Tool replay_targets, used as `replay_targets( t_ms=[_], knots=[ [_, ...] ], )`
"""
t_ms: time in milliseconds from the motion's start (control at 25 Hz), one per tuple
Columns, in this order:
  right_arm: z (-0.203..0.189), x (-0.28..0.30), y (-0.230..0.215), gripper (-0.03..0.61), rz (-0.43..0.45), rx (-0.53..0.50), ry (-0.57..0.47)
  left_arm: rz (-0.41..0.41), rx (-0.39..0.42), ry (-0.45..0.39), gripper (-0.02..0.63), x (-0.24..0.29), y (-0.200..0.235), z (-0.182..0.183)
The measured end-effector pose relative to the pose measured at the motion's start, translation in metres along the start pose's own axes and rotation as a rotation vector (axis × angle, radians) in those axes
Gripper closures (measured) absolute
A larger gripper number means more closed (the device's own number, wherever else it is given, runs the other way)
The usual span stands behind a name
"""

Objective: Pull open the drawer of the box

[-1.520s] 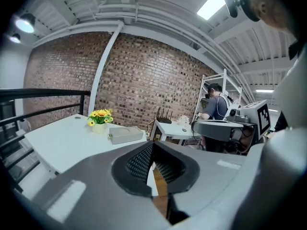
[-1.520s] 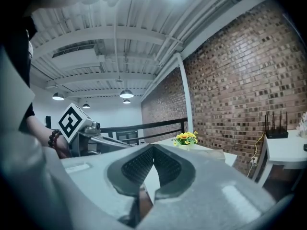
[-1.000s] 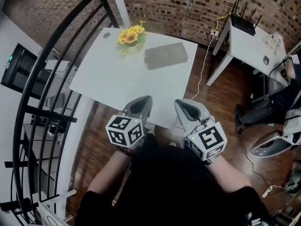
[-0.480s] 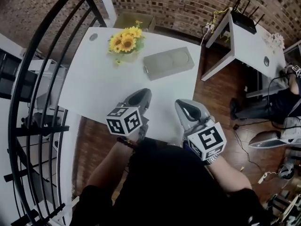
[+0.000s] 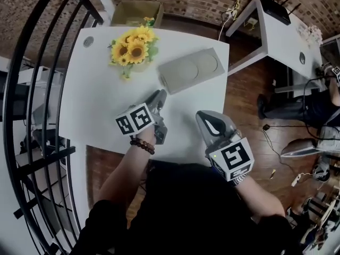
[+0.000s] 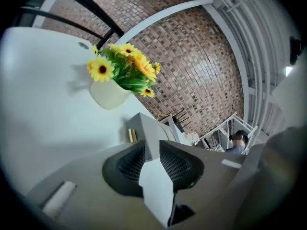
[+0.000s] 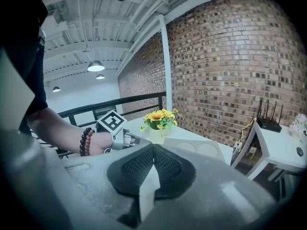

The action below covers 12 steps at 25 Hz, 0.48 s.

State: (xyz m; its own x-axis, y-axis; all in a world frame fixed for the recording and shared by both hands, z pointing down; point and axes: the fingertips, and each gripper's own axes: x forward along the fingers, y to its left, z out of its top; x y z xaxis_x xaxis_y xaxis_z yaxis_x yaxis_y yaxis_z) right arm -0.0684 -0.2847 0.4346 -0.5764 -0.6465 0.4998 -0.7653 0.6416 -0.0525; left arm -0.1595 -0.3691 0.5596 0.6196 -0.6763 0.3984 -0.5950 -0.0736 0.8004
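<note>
A flat grey box [image 5: 191, 69] lies on the white table [image 5: 101, 105], to the right of a pot of sunflowers [image 5: 132, 45]. My left gripper [image 5: 159, 95] is over the table and points at the box's near left corner, a short way off it. In the left gripper view the box [image 6: 148, 128] fills the narrow gap between the jaws of the left gripper [image 6: 152, 147], and a small brass knob [image 6: 132, 135] shows on the box's end. My right gripper [image 5: 203, 116] hangs at the table's front edge; the right gripper [image 7: 153, 150] is shut and empty, facing the box [image 7: 196, 150].
A black curved railing [image 5: 32, 89] runs along the left. A second white table [image 5: 281, 41] with a router [image 5: 276, 12] stands at the right. A cardboard box [image 5: 135, 10] sits behind the table. A seated person [image 5: 324, 105] is at the far right.
My left gripper has moved forward over the table toward the box. The right gripper has stayed near the table's front edge. The head view has shifted closer over the table.
</note>
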Motion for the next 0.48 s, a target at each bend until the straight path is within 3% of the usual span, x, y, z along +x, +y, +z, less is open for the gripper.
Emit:
replay_targets(
  t_ms=[200, 480],
  knots=[
    [-0.001, 0.017, 0.003, 0.589, 0.0, -0.005, 0.036, -0.008, -0.145, 0.015, 0.514, 0.025, 0.032, -0.002],
    [-0.005, 0.028, -0.003, 0.589, -0.024, 0.011, 0.069, -0.039, -0.272, 0.038, 0.514, 0.049, 0.051, -0.007]
  ],
)
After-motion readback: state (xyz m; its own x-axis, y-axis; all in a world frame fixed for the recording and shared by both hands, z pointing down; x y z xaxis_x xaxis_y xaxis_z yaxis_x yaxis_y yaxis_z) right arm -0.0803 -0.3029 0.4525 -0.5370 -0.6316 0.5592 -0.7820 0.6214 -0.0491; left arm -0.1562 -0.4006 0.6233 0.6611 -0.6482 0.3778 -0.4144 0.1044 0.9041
